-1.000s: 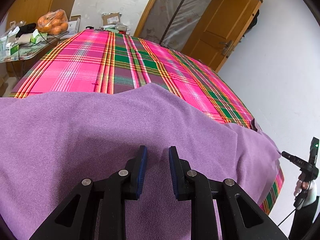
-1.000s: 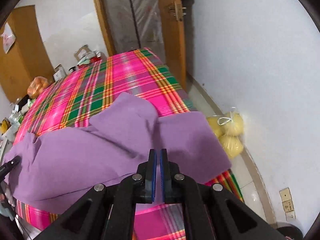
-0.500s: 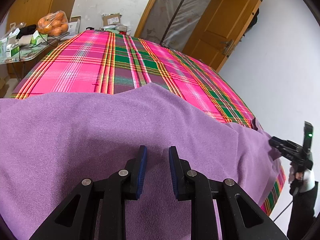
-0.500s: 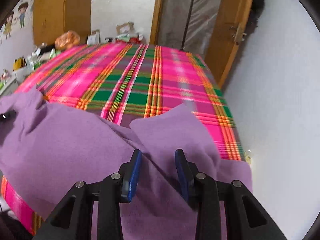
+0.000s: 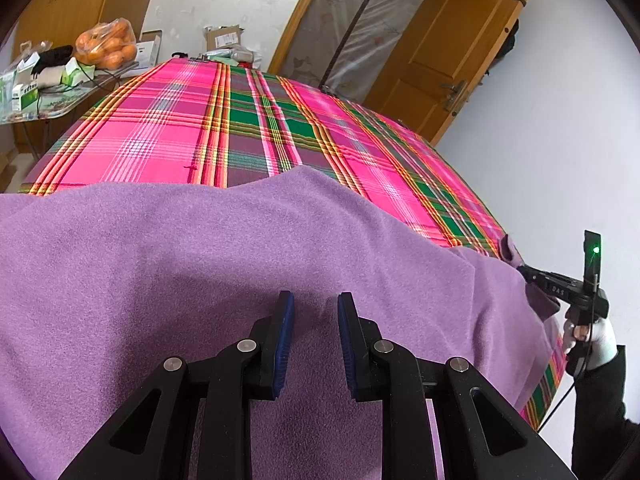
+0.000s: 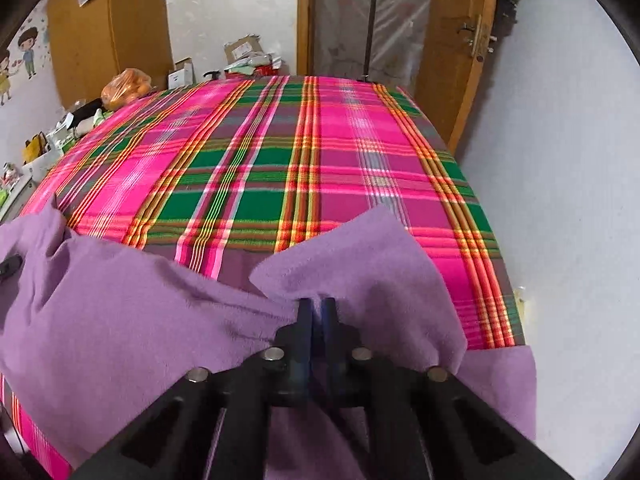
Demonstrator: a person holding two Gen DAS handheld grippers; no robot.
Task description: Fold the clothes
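Observation:
A purple fleece garment (image 5: 200, 264) lies across the near part of a bed with a pink and green plaid cover (image 5: 248, 128). My left gripper (image 5: 314, 304) is open just above the garment's middle, holding nothing. In the right wrist view my right gripper (image 6: 316, 308) is shut on a raised fold of the purple garment (image 6: 120, 312) at its right side, with a flap (image 6: 360, 248) standing up beyond the fingers. The right gripper also shows at the far right of the left wrist view (image 5: 528, 272), pinching the cloth's edge.
The plaid cover (image 6: 304, 168) stretches bare to the far end. A side table with a bag of oranges (image 5: 106, 44) and boxes stands at the far left. A wooden door (image 5: 452, 40) and a white wall lie to the right.
My right gripper has closed on a fold of the garment; half a second ago it was open over it. The left gripper has stayed open in place.

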